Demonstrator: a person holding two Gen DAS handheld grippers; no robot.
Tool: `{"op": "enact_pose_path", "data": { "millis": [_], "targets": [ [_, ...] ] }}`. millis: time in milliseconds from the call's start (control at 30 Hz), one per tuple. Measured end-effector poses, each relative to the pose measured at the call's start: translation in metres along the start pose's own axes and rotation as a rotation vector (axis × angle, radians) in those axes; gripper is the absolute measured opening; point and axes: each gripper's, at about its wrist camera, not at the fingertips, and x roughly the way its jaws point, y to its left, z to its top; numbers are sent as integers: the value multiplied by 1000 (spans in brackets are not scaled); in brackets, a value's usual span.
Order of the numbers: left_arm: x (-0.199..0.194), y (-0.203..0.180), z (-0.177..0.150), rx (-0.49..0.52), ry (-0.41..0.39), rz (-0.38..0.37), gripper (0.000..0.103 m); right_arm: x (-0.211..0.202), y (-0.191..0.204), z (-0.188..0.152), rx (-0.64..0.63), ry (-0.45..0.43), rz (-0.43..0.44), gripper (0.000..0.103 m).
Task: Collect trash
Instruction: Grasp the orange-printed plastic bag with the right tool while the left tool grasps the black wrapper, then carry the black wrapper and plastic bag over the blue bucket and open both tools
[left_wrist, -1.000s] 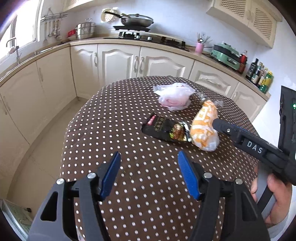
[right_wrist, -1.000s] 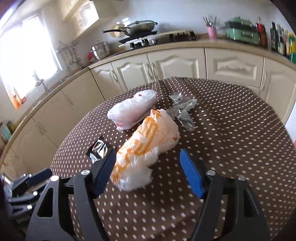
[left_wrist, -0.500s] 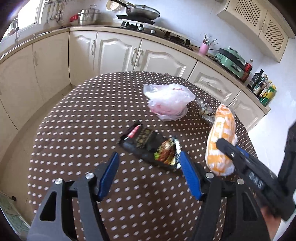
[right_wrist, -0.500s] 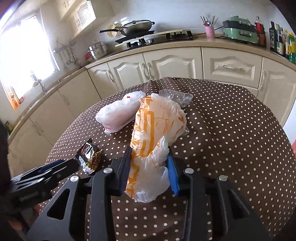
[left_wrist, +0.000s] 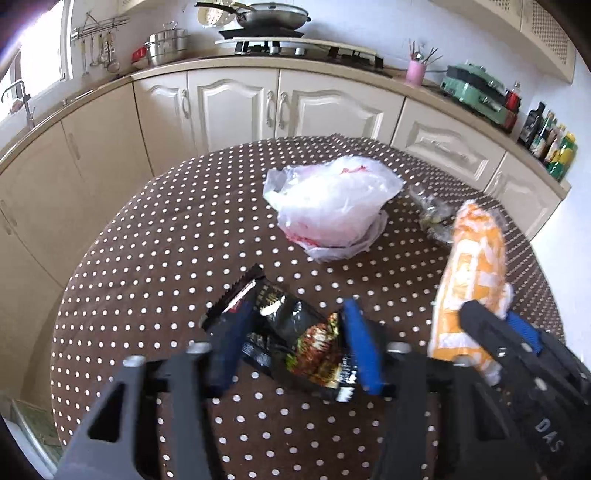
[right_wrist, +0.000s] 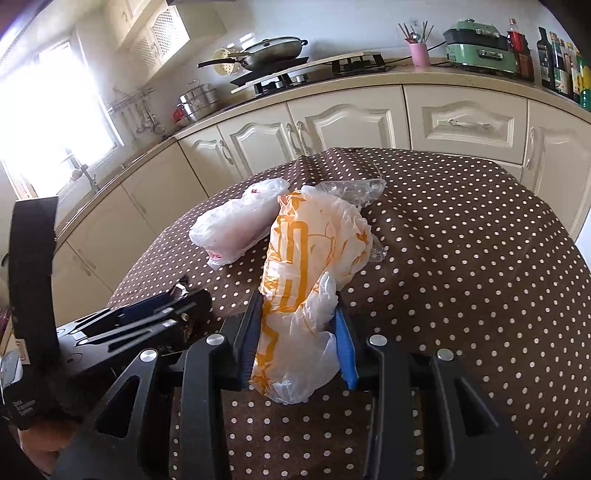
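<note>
Both tongs are gripping now. Our right gripper (right_wrist: 297, 338) is clamped on the lower part of the orange-and-white bag (right_wrist: 314, 258), which stands up out of the jaws and leans away from us; its pads (right_wrist: 345, 349) dent the thin plastic on either side. In the left wrist view the same bag (left_wrist: 472, 266) rises just to the right of our left tongs.

Our left gripper (left_wrist: 291, 347) has just been closing, and the black snack wrapper (left_wrist: 291, 332) sits between its blue pads (left_wrist: 360, 350). The foil has buckled upward there, so we judge the jaws are pressing on it, though the far end of the wrapper lies on the dotted tablecloth (left_wrist: 147, 266).

Beyond the left tongs, a little to the right, the white plastic bag (left_wrist: 332, 206) sits untouched on the cloth. Further right, just behind the orange bag, lies a crumpled clear wrapper (left_wrist: 432, 214).

So we judge the job about half under way: two pieces are in hand, neither is yet dropped anywhere, and two pieces are left on the table. No bin shows in either view, so we cannot say where the load goes.
</note>
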Motion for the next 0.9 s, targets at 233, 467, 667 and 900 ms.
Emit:
{"op": "enact_pose_path", "data": {
  "millis": [233,467,667,900],
  "targets": [
    [-12,2,-4,41,2,-48,6,0,6,-1,-21,-2,6,34],
    [-36,31,-28,29,-18,-110,4,-6,25,-10,-46,11,55,34],
    [-66,62,-44,-33,-69,-175,4,-11,51,-15,-91,17,90,34],
    [-94,89,-59,-76,-117,-245,4,-19,89,-24,-146,19,133,34]
  ]
}}
